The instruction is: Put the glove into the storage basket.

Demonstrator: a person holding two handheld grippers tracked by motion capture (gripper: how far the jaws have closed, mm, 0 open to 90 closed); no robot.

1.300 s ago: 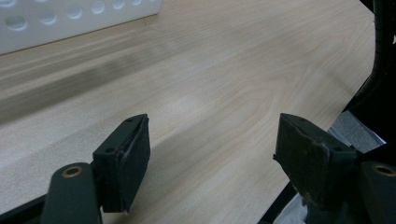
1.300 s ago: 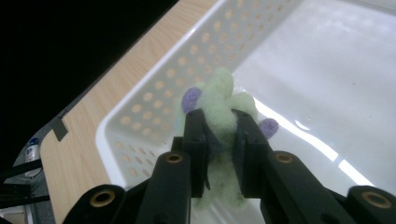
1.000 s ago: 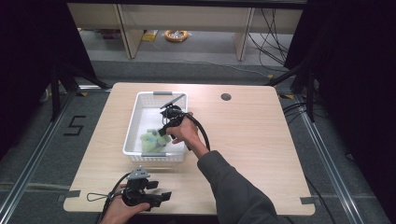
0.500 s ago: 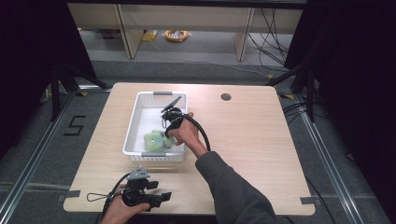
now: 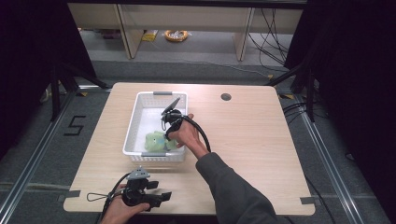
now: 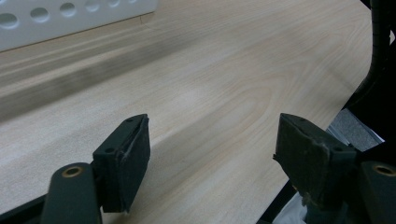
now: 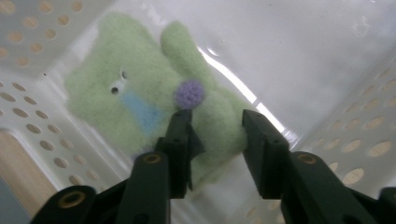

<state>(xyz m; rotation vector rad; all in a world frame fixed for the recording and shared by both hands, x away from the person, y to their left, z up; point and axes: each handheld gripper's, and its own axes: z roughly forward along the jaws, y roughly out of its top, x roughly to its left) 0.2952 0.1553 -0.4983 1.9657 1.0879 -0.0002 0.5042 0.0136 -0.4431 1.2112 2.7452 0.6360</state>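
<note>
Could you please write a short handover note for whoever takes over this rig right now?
Right gripper: inside the white basket, jaws have just been opening, with part of the green plush toy between them; whether the pads press on it cannot be told.
Left gripper: open, nothing between the jaws, low over the table at its near edge.
Done: the toy lies on the basket floor at the near end.
Left: probably only to open fully and lift the right gripper out of the basket.
</note>
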